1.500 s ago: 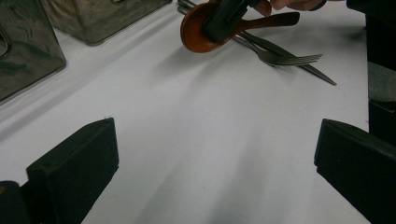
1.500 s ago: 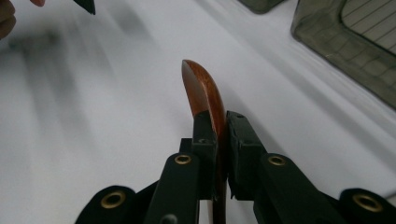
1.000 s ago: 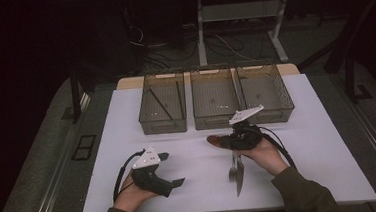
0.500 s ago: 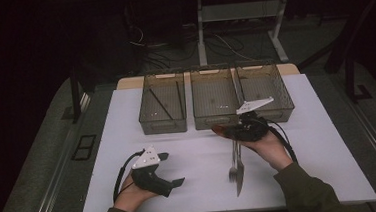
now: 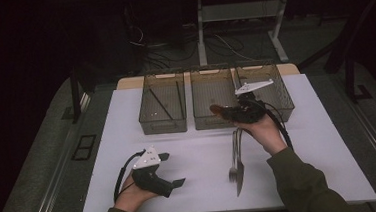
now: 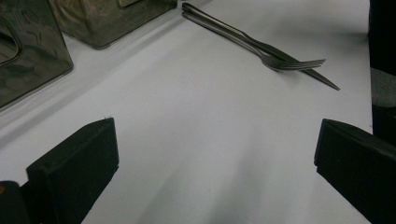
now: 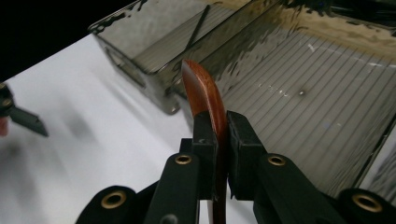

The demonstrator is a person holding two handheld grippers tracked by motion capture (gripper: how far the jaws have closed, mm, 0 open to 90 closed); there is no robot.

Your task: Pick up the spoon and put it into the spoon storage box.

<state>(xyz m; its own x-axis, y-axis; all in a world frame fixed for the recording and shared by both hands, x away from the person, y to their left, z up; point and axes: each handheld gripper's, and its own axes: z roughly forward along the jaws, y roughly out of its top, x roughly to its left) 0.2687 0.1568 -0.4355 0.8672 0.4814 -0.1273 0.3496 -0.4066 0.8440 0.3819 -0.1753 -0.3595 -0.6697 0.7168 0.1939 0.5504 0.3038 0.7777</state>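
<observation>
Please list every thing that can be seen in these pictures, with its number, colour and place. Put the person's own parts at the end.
Bins: three, smoky clear plastic, in a row at the table's far edge.
Sticks: two, dark, thin, lying inside the left bin.
Spoon: one, reddish-brown wood, clamped in the right tool, over the middle bin's front.
Fork: one, silver, lying on the table in front of the bins.
Knife: one, silver, lying right beside the fork.
Table: one, white top.
Left tool: black with a grey plate, jaws open, resting low at the table's near left.
Right tool: black with a grey plate, shut on the spoon.
Hands: two, sleeves dark green.
</observation>
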